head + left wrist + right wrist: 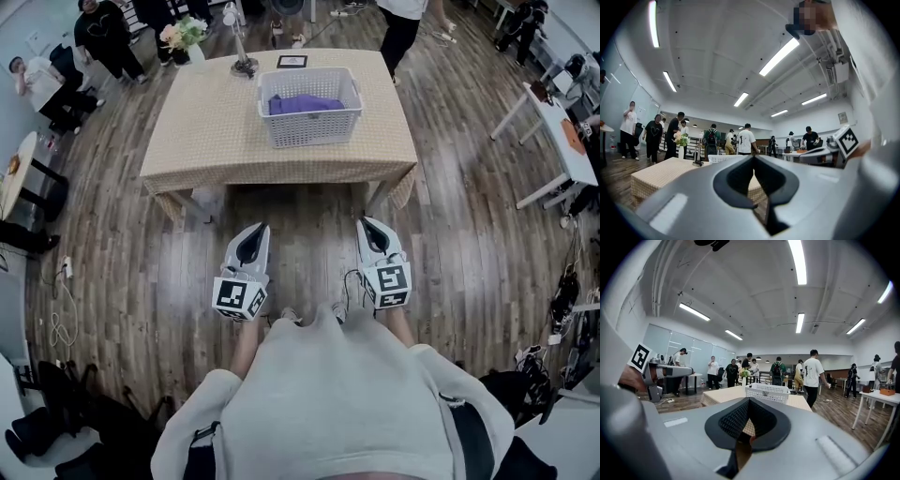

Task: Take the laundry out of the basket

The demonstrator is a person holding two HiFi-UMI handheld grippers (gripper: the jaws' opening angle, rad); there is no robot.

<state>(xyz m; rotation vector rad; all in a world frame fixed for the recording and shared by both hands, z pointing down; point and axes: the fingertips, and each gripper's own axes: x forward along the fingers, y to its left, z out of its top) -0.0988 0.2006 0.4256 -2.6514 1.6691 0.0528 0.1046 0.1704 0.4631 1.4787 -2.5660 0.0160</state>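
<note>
While the left claw (254, 230) and right claw (368, 224) sit clenched and empty, well short of the basket (310, 128), nothing's started. Next I'd guess: reach in, open up, grab the purple laundry (302, 103).

Table (202, 131) ahead, centre. Basket (314, 127) on its right half, laundry (302, 103) inside. At the far edge behind the basket: frame (292, 61), stand (245, 66) just left of it. Flowers (183, 36) at the far left corner. Left gripper (253, 230) and right gripper (368, 223) side by side over the floor, near side of the table, apart from it. Second table (553, 131) far right.
</note>
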